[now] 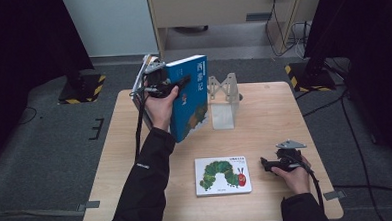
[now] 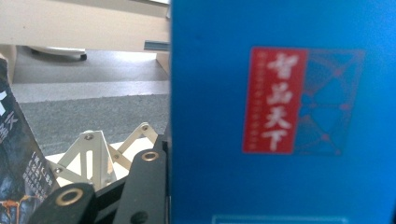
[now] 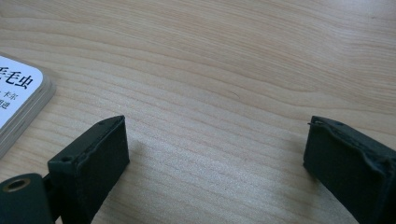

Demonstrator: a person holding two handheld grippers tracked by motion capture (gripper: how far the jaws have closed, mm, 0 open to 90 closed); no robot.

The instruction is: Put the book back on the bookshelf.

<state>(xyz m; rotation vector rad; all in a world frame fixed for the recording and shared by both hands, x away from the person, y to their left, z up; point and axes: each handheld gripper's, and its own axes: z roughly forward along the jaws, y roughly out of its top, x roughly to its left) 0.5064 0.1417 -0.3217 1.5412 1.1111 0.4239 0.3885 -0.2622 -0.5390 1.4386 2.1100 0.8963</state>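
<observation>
Right now we have the blue book [image 1: 189,98] lifted clear of the table [image 1: 265,137], pinched in our left gripper [image 1: 175,86] near its upper edge, so it hangs almost upright with its lower corner tilted toward us. In the left gripper view the black jaws close against the blue cover [image 2: 280,116], with its red label beside them. Holding it high on the edge lets the book hang straight, which we judge suits standing it up rather than laying it flat.

Just to the right of the book stands the pale metal bookend [image 1: 223,102], upright near the far middle of the table and apart from the book. We take it as the likely spot for the book, since its upright plate would keep a standing book from tipping. Another, darker book [image 2: 18,163] shows at the left edge of the left gripper view, close behind the jaws.

Our right gripper [image 1: 266,163] rests low at the near right of the table, its jaws spread wide over bare wood and pinching nothing. The caterpillar picture book [image 1: 223,175] lies flat just beside it, within easy reach.
</observation>
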